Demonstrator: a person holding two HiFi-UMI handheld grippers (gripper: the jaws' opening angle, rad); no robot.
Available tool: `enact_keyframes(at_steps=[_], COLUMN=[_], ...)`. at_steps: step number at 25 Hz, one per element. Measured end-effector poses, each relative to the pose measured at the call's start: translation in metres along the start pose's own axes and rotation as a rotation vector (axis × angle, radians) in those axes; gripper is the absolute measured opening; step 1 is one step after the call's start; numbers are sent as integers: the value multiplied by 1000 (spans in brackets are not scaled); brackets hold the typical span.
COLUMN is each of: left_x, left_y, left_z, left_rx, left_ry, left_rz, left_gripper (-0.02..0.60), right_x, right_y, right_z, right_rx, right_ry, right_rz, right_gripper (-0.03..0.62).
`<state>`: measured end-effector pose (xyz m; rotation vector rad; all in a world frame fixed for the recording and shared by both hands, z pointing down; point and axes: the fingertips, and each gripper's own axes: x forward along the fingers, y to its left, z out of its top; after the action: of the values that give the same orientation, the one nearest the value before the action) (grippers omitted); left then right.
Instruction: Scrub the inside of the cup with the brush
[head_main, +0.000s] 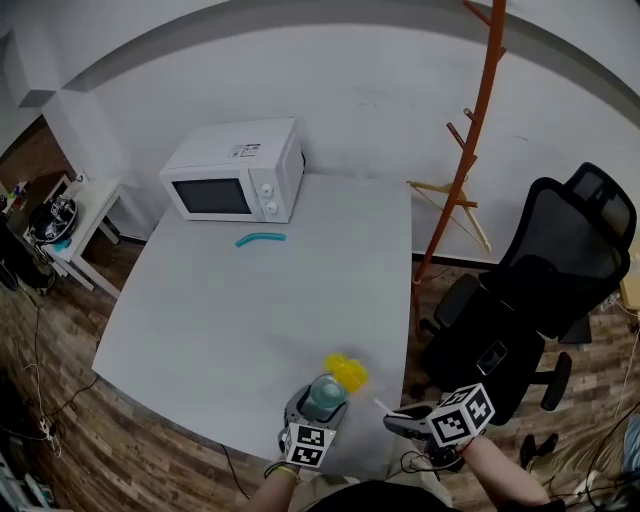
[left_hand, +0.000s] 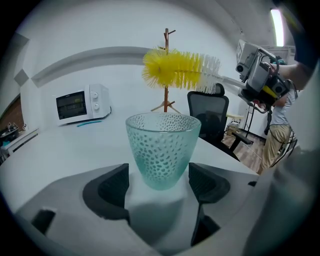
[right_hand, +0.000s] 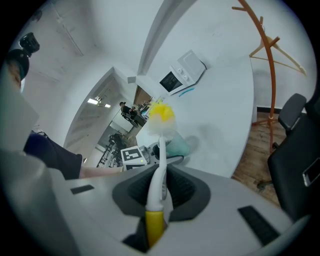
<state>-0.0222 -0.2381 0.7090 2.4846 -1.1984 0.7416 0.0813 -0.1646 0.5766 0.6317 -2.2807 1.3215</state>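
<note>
cup (left_hand: 162, 150): 1 | brush (left_hand: 175, 70): 1 | grippers: 2, left gripper (left_hand: 160, 182), right gripper (right_hand: 160, 187) | microwave (head_main: 235, 172): 1 | table (head_main: 250, 300): 1 | office chair (head_main: 545, 280): 1 | coat stand (head_main: 470, 150): 1 | blue curved item (head_main: 260, 238): 1

The cup (left_hand: 162, 150) is pale teal glass with a dimpled pattern; the brush (left_hand: 175, 69) has yellow and white bristles.

No word, brand or number can be read anywhere. The microwave (head_main: 237, 172) carries a small pale label (head_main: 244, 151) on its top with dark print (too small to make out), and the marks on its control panel (head_main: 268, 187) are just as illegible. The left marker cube (head_main: 308, 445) and right marker cube (head_main: 463, 415) bear only black-and-white square patterns, not letters or digits.
</note>
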Motion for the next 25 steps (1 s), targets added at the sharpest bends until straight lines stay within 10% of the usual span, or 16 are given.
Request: enact_keyframes(at_steps=[16,20,25], left_x=[-89,-120,-151], left_y=[-27,-33,-47], left_z=[26,34,38], left_rx=[-1,3,-35], left_ry=[-123,-177,-209], left_rz=[-11,12,-54], left_gripper=[368,48,20], right_x=[7,12,14], right_y=[36,50,63], right_z=[-30,-40,-47], right_rx=[5,-44,-144], right_ry=[-157,-190,-232], right_rz=[-81,-126,-201], right_gripper=[51,51,51])
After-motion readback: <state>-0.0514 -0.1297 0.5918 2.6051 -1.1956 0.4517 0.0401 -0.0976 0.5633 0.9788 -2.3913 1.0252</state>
